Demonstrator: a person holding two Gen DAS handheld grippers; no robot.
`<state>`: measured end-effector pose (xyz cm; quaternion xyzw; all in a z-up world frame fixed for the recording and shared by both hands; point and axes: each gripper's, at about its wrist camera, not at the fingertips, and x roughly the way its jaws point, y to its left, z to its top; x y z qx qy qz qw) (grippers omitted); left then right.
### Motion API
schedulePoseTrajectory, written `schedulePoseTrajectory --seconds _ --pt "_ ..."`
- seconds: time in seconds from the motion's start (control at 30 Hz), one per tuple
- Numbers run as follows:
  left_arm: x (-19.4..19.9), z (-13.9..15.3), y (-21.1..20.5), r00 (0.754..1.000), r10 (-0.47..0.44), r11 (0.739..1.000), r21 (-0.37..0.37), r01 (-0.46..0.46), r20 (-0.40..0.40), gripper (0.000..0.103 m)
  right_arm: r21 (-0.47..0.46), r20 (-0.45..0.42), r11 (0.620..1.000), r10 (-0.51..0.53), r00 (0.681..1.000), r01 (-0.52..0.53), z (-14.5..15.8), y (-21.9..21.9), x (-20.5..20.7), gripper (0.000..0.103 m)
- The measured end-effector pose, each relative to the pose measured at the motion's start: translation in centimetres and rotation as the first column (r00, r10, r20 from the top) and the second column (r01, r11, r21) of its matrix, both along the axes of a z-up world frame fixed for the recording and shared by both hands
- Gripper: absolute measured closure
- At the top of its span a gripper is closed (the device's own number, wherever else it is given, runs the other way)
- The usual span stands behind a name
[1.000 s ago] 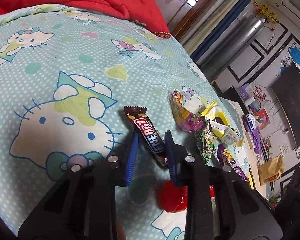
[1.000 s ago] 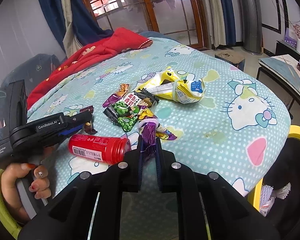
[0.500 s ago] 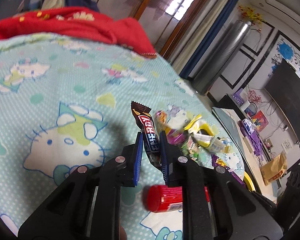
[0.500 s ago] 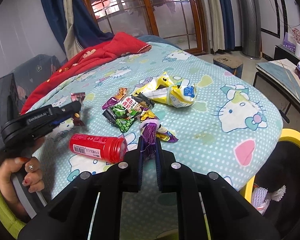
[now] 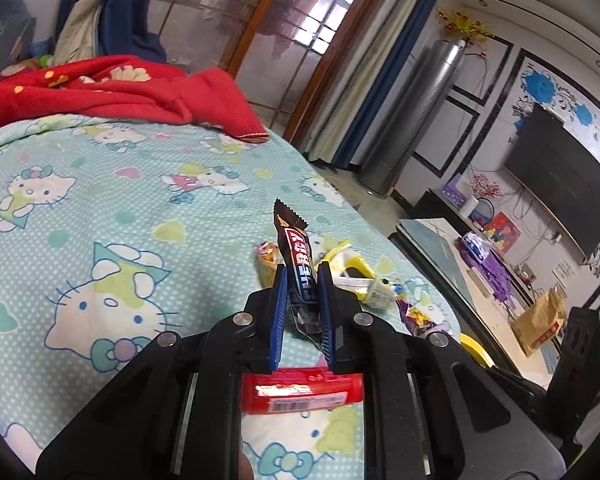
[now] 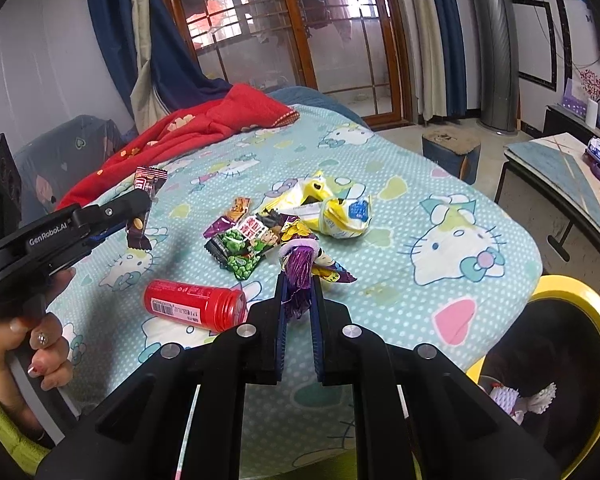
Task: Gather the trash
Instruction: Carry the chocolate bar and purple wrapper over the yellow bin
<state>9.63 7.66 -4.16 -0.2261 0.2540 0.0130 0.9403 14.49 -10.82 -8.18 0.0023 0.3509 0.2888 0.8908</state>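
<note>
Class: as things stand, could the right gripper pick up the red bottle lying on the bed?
Probably not yet. The right gripper is shut on a purple wrapper, so its jaws are occupied, though the red bottle lies close with nothing between.

both grippers clamped, raised

Your left gripper hides the red tube's ends and the energy bar's lower part; small print on the green wrapper is unreadable.
</note>
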Motion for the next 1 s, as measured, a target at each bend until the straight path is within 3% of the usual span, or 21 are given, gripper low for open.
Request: schedulePoseTrajectory --seconds 1.0 --pt "-0.9 1.3 -7.6 0.980 -0.197 0.978 0.071 0.194 0.035 0.093 0.034 0.058 0.990 -0.135 0.989 0.133 2.8 -6.5 0.9 0.092"
